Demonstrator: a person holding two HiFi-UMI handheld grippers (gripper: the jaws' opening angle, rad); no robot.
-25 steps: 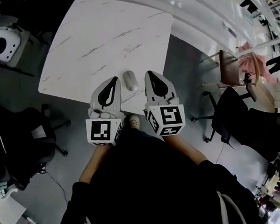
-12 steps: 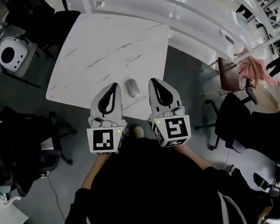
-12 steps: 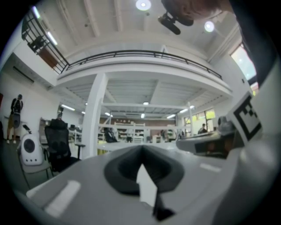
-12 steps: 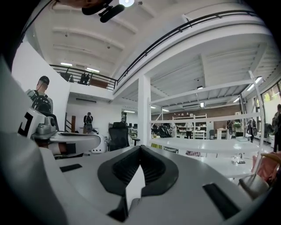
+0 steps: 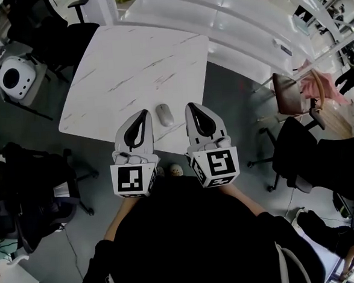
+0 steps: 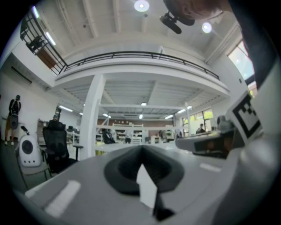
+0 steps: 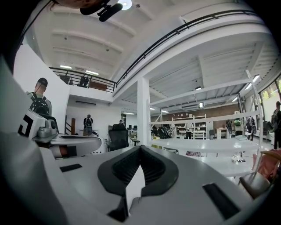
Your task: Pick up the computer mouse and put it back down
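Note:
A pale grey computer mouse lies on the white marble table, close to its near edge. My two grippers hover level on either side of it, above the table edge, touching nothing. The left gripper is left of the mouse and shut with nothing in it. The right gripper is right of the mouse, also shut and empty. In the left gripper view the jaws meet at a point, and the right gripper shows beside them. The right gripper view shows shut jaws too. The mouse is hidden in both gripper views.
Black office chairs stand at the left and right of the person. A white rounded device sits at the upper left, a brown chair at the right. A long white counter runs behind the table.
Both grippers have risen a little together, staying shut on either side of the mouse. The mouse has not moved on the table.

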